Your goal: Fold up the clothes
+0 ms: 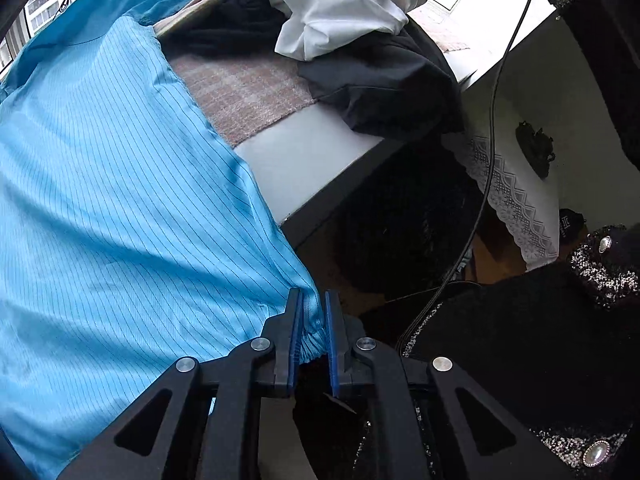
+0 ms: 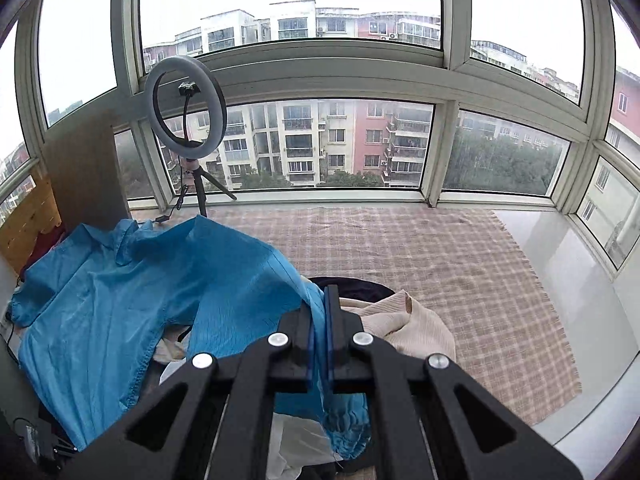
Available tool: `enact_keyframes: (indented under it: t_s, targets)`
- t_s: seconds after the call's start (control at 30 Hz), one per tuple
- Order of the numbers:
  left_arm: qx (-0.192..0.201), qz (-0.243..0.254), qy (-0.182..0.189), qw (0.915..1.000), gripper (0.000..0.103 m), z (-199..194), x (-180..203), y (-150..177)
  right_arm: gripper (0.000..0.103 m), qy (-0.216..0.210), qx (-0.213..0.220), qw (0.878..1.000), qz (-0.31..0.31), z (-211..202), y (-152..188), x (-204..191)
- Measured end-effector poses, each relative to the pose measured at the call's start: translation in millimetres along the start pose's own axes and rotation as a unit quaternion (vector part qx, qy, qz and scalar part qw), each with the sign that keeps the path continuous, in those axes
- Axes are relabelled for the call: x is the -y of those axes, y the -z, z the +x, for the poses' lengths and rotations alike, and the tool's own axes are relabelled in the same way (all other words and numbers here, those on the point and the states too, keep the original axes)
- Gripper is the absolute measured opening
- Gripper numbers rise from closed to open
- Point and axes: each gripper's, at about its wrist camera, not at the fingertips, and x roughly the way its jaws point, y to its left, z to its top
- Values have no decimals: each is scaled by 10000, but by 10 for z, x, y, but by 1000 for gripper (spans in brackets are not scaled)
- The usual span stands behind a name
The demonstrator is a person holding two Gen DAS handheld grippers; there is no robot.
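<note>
A bright blue pinstriped garment fills the left of the left wrist view, stretched out. My left gripper is shut on its gathered elastic cuff. In the right wrist view the same blue garment is draped over a pile of clothes at the left. My right gripper is shut on another part of it, with a gathered cuff hanging below the jaws.
A pink plaid blanket covers the window platform. A beige knit, a white cloth and dark clothes lie in a pile. A ring light on a tripod stands by the window. A black sparkly jacket is at the right.
</note>
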Motion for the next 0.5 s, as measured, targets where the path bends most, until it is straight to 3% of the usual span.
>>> enact_keyframes:
  t_s: [0.07,0.13,0.2,0.23,0.33,0.4,0.47,0.5]
  targets:
    - [108,181,36,9998,9,-123,77,-31,3,40,385,9992,78,-145,-242,28]
    - [288,39,72,9996,9,-249,57,-46,3,113,720,9973,65,-281,-498,19]
    - [254,-245,108,9993,24,-234,-34,-75,3,509,949,9940,-171,-348,-768,-54]
    - [191,-346,8,9992,27,-233,-73,-61,3,841,1024,9908,-270,-336,-887,-84]
    - [328,-698,-266,9967,28,-434,-225,130,3,1260,868,9880,-192,-117,-1111,-57]
    - [563,-1016,-516,9919,39,-684,-386,432,3,1480,574,9866,-370,146,-1060,-78]
    - [842,-1505,-966,9803,48,-1002,-700,763,3,1187,32,9915,-528,453,-907,-141]
    - [909,-1855,-1241,9705,48,-1172,-922,947,4,1062,-293,9921,-598,614,-788,-200]
